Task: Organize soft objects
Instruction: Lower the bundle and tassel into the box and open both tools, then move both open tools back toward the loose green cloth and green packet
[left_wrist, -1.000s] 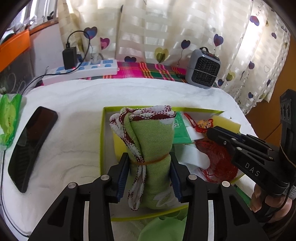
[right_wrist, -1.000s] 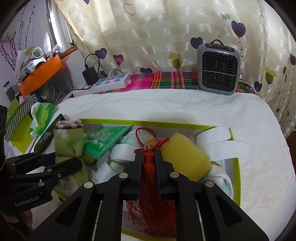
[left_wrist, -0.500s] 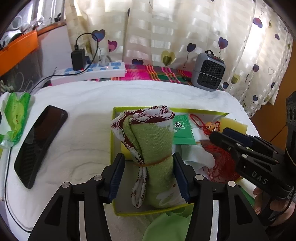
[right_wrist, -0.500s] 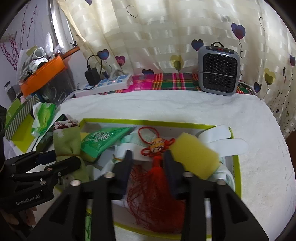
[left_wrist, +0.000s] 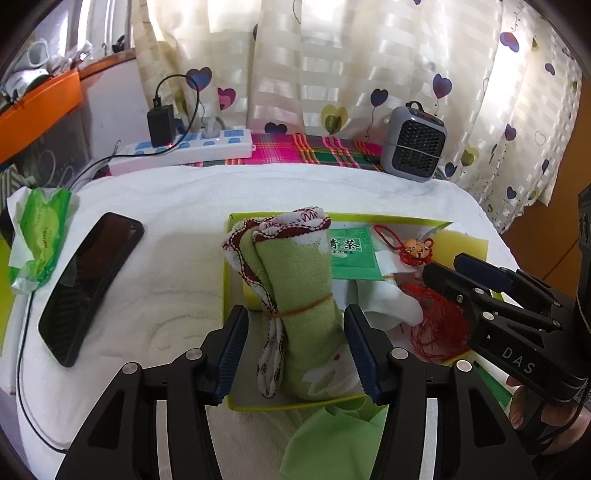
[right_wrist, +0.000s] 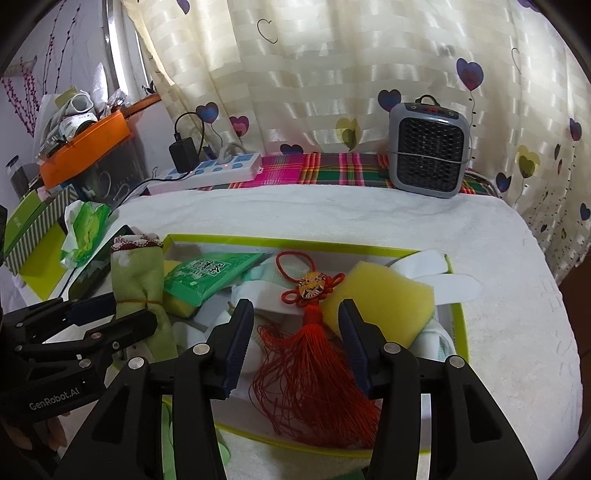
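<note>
- The right claw (right_wrist: 295, 339) was pinched on the red tassel (right_wrist: 314, 354) a moment ago. Now it is opening and its pads no longer touch the tassel, which lies between them in the lower middle of the right view, inside the green box (right_wrist: 458, 325).
- The left claw (left_wrist: 293, 347) has let go too. It was squeezing the rolled green towel (left_wrist: 299, 295); now it stands wide, with a gap on each side. The towel leans in the left end of the box, in the middle of the left view.
- So both soft things look put away, and both claws hold nothing.
- The box is full: a yellow sponge (right_wrist: 391, 295) touches the tassel's knot, and a green tea packet (right_wrist: 210, 273) lies by the towel.
- I think the tassel's threads lie over the near rim, but it is hard to tell.
- The white table (right_wrist: 369, 214) is bare behind the box. A phone (left_wrist: 88, 284) lies at the left.
</note>
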